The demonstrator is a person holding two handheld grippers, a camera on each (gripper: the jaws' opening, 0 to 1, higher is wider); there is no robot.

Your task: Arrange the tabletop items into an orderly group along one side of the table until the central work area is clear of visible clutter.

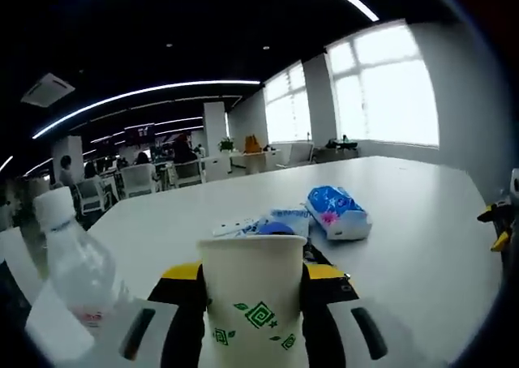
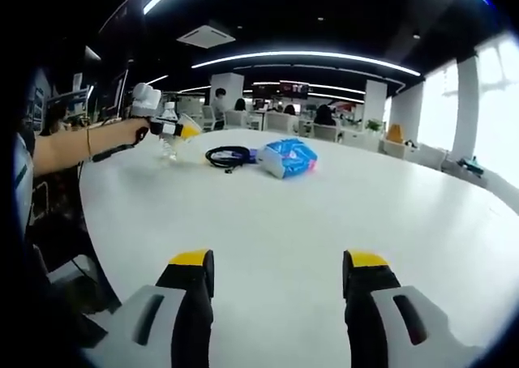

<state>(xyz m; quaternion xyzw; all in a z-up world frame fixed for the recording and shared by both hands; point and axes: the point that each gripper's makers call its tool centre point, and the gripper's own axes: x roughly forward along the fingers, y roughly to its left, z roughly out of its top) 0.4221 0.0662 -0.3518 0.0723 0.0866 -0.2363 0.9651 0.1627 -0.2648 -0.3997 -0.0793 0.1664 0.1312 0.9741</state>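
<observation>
A white paper cup (image 1: 253, 303) with green spiral marks stands between the jaws of my left gripper (image 1: 253, 272), which is shut on it. Just left of it stands a clear plastic bottle (image 1: 77, 263) with a white cap. Behind the cup lie a blue tissue pack (image 1: 336, 212) and a flat white-and-blue packet (image 1: 258, 223). My right gripper (image 2: 280, 280) is open over bare table, with nothing between its fingers. Far across the table from it I see the tissue pack (image 2: 288, 157), a coiled black cable (image 2: 229, 156) and the left gripper (image 2: 166, 128) in a person's hand.
The white table (image 2: 268, 214) is wide and round-edged, bare in its near and right parts. The right gripper's yellow tips (image 1: 496, 222) show at the table's right edge. Chairs, desks and people fill the office behind. Bright windows stand along one wall.
</observation>
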